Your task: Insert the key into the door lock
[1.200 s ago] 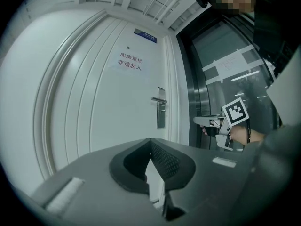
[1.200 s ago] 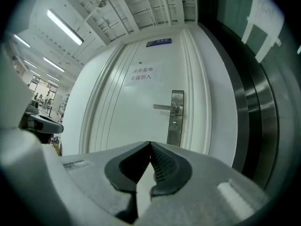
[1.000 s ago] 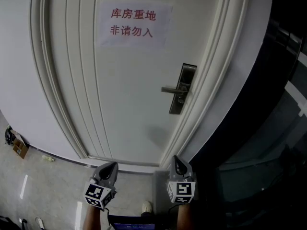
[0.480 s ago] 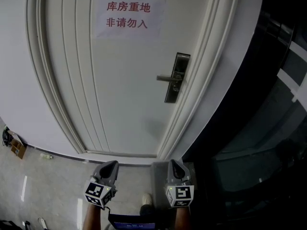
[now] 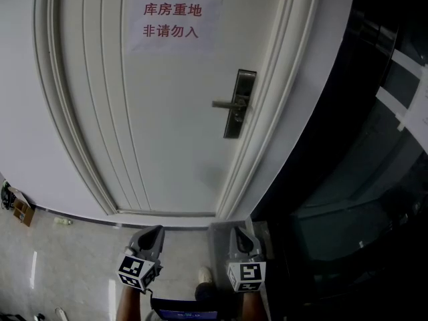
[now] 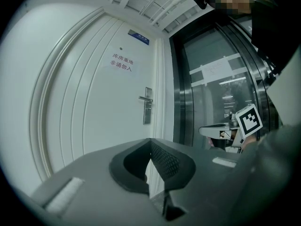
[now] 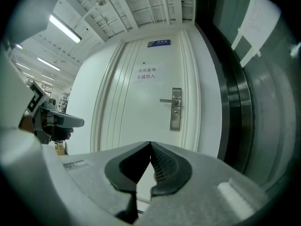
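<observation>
The white door (image 5: 167, 126) bears a steel lock plate (image 5: 239, 103) with a lever handle (image 5: 224, 104) near its right edge. Both grippers hang low in the head view, well short of the door. My left gripper (image 5: 152, 234) and right gripper (image 5: 239, 236) point level at it. In the left gripper view the jaw tips (image 6: 150, 140) meet, and the lock plate (image 6: 147, 106) is far ahead. In the right gripper view the jaw tips (image 7: 150, 143) also meet, below the distant lock plate (image 7: 176, 108). No key shows in any view.
A paper sign (image 5: 172, 20) with red characters is stuck on the door. A dark glass partition (image 5: 348, 146) runs along the right of the door frame. A small cardboard box (image 5: 23, 211) lies on the tiled floor at the left. A shoe (image 5: 204, 290) shows between the grippers.
In the head view the door and lock plate have slid left and up. The right gripper has drifted slightly left and down. Both pairs of jaws look the same.
</observation>
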Available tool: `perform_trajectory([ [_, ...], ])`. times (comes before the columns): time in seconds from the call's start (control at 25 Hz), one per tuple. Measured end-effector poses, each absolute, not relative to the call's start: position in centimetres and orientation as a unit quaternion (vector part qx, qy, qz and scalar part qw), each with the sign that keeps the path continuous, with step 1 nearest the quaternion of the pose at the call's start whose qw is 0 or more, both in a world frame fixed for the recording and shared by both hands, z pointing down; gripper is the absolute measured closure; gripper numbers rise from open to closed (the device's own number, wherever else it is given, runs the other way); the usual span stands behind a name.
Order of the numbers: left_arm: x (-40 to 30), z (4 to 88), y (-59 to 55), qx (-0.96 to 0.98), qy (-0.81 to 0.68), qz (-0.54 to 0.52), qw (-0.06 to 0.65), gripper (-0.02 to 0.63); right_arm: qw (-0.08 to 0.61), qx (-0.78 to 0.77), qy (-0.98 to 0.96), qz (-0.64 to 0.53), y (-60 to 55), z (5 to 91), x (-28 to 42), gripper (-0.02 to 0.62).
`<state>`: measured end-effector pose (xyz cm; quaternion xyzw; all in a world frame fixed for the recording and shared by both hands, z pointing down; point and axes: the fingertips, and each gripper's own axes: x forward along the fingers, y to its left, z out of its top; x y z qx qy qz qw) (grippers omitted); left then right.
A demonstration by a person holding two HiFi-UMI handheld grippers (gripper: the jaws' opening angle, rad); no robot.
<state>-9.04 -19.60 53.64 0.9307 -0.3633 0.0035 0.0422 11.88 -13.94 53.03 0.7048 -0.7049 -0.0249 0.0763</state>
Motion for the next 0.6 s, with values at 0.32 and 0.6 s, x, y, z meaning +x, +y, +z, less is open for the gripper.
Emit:
perform_trajectory([
  [0.32, -9.04, 53.33, -19.42, 0.933, -0.358, 0.000, 0.039, 0.604, 0.071, 0.707, -0.703, -0.027, -13.77, 52.53, 11.79, 0.594],
  [0.6, -9.08, 53.59, -19.76, 0.933, -0.357, 0.004, 0.042, 0.604, 0.071, 0.705, -0.705, -0.023, -14.20, 52.94, 11.63, 0.594],
])
